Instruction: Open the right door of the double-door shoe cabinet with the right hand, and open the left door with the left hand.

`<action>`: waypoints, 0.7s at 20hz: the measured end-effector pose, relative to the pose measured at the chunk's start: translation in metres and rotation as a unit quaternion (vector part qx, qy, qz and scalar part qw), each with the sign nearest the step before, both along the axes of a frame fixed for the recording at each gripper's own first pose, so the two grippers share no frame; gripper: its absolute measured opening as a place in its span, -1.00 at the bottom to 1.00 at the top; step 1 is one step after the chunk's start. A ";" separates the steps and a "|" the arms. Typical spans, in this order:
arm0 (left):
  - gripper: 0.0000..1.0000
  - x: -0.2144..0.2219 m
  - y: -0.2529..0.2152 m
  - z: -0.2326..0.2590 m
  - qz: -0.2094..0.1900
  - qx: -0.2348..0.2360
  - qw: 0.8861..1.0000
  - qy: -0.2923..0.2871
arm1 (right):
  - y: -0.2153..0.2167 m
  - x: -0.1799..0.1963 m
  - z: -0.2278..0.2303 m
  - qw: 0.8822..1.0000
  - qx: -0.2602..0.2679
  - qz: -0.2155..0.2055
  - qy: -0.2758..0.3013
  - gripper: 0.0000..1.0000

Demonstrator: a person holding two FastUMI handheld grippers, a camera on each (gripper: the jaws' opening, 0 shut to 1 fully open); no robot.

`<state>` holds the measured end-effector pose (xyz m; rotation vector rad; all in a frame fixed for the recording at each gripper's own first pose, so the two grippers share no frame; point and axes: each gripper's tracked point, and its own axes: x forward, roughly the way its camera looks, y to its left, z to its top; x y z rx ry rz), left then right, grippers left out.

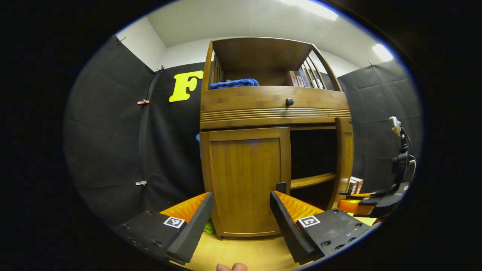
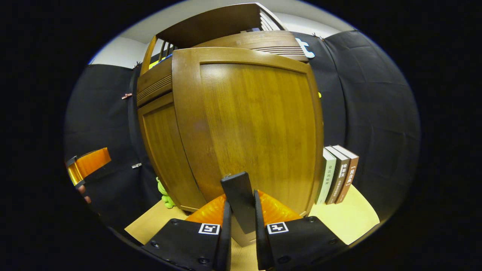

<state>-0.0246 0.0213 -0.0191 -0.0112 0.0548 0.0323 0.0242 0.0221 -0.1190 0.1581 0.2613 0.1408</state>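
Note:
The wooden shoe cabinet (image 1: 275,113) stands straight ahead in the left gripper view. Its left door (image 1: 244,177) is closed, with a small dark handle (image 1: 281,187) at its lower right edge. My left gripper (image 1: 241,222) hangs open just in front of this door, its right finger close beside the handle. The right door (image 1: 344,162) is swung outward, showing a dark interior and a shelf (image 1: 312,180). In the right gripper view the right door (image 2: 256,124) looms close, and my right gripper (image 2: 241,222) is shut on its dark handle (image 2: 238,195).
Three upright books (image 2: 339,173) stand on the pale table (image 2: 357,218) right of the cabinet. A green toy (image 2: 163,192) sits at its left foot. A blue towel (image 1: 233,83) lies on the top shelf above a drawer knob (image 1: 289,101). Black cloth walls surround the cabinet.

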 end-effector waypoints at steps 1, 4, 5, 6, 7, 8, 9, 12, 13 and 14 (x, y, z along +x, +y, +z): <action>0.89 0.000 -0.006 0.000 -0.001 0.001 1.000 0.000 | -0.010 -0.009 0.002 1.000 0.001 -0.002 0.002 -0.38; 0.89 0.003 -0.028 0.003 -0.007 0.001 1.000 0.002 | -0.043 -0.033 0.004 1.000 -0.005 -0.010 0.002 -0.39; 0.89 0.004 -0.037 0.004 -0.009 0.002 1.000 0.001 | -0.055 -0.039 0.004 1.000 -0.006 -0.012 0.004 -0.39; 0.89 0.006 -0.045 0.005 -0.011 0.002 1.000 -0.001 | -0.067 -0.046 0.005 1.000 -0.006 -0.015 0.007 -0.41; 0.89 0.007 -0.052 0.005 -0.013 0.003 1.000 -0.001 | -0.080 -0.052 0.006 1.000 -0.006 -0.019 0.007 -0.41; 0.89 0.010 -0.060 0.006 -0.014 0.005 1.000 -0.001 | -0.095 -0.056 0.011 1.000 -0.006 -0.023 0.001 -0.50; 0.89 0.012 -0.068 0.004 -0.015 0.003 1.000 0.001 | -0.107 -0.062 0.015 1.000 -0.008 -0.024 -0.004 -0.41; 0.89 0.018 -0.095 0.005 -0.024 -0.002 1.000 0.005 | -0.147 -0.075 0.018 0.999 -0.040 -0.029 -0.013 -0.50; 0.89 0.020 -0.103 0.007 -0.027 -0.001 1.000 0.004 | -0.159 -0.078 0.020 0.998 -0.040 -0.033 -0.016 -0.51; 0.89 0.021 -0.110 0.008 -0.030 -0.001 1.000 0.004 | -0.166 -0.079 0.021 0.999 -0.031 -0.033 -0.017 -0.50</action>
